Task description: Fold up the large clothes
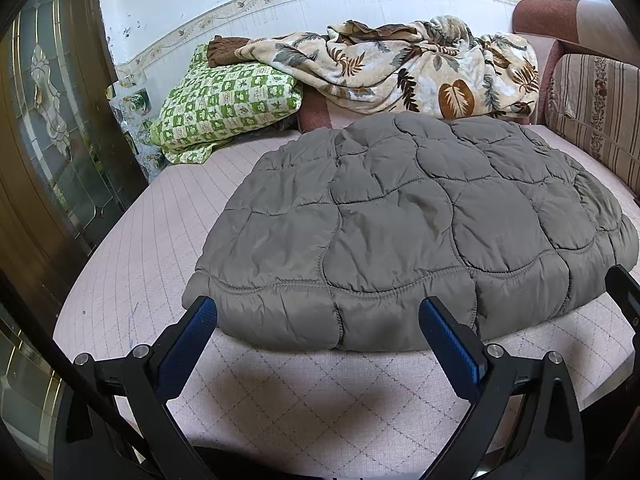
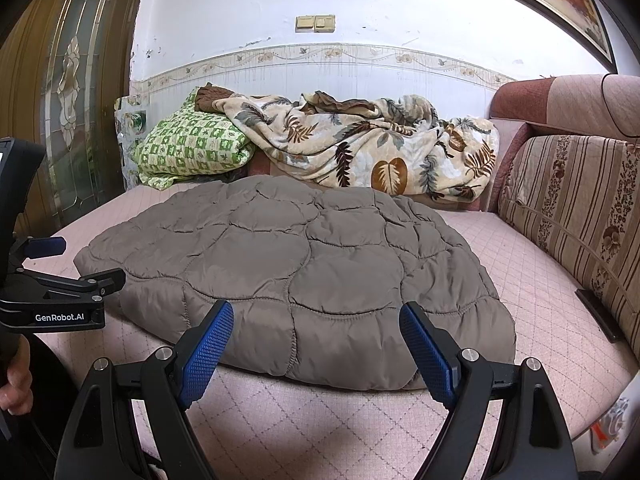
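Observation:
A grey quilted puffy garment lies folded flat on the pink quilted sofa seat; it also shows in the right wrist view. My left gripper is open and empty, its blue-padded fingers just in front of the garment's near edge, toward its left part. My right gripper is open and empty, at the near edge toward the garment's right part. The left gripper's body shows at the left of the right wrist view.
A green checked pillow and a leaf-print blanket are heaped at the back against the wall. A striped cushion and the sofa back stand on the right. A glass-panelled wooden door is on the left.

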A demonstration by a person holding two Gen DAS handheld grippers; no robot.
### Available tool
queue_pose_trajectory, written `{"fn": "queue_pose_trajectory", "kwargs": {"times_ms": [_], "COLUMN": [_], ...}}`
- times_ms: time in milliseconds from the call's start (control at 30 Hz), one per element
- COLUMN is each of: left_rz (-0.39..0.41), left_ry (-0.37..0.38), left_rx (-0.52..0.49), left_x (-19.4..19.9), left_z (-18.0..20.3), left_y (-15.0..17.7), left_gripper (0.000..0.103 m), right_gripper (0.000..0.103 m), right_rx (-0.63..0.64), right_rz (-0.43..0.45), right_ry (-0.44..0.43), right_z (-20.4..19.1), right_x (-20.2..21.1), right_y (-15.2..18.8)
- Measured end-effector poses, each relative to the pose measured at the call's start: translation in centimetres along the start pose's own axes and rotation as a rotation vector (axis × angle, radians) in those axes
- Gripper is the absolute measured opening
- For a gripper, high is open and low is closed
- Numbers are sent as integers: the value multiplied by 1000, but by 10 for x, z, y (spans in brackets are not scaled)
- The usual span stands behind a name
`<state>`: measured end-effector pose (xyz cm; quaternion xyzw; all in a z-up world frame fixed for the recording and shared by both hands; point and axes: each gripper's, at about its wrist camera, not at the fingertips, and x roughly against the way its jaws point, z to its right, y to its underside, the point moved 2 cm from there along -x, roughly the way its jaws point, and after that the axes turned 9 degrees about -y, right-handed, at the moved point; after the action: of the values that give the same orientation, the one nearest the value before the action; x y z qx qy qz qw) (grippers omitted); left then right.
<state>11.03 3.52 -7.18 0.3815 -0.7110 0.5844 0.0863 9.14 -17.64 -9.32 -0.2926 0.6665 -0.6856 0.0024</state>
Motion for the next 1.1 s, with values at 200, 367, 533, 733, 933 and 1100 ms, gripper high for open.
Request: {"fn": "queue_pose_trajectory", "kwargs": {"times_ms": [200,367,533,733,933,1100], "left_rz": [2,2,4,7,11,12], "left_ry": [0,-1,0,-2,2,0], "left_rx": [-1,-1,-1,-3,-9,-8], "left_x": [1,1,1,2,6,6], "left_z": [0,1,1,2,4,4], "left_y": [0,-1,-1,-2,-3,-3], "left_gripper": [101,101,101,101,101,101], "right_gripper": [89,89,89,89,89,89], "right_rx": [-1,0,1,2,2,4], "right_rz": [-1,-1,1,0,0,-1], "right_ry": [0,0,3,3,2,2], "right_z": [1,1,1,2,2,2], "right_x": [1,0,1,1,1,1], "right_y": [0,1,1,1,1,1]}}
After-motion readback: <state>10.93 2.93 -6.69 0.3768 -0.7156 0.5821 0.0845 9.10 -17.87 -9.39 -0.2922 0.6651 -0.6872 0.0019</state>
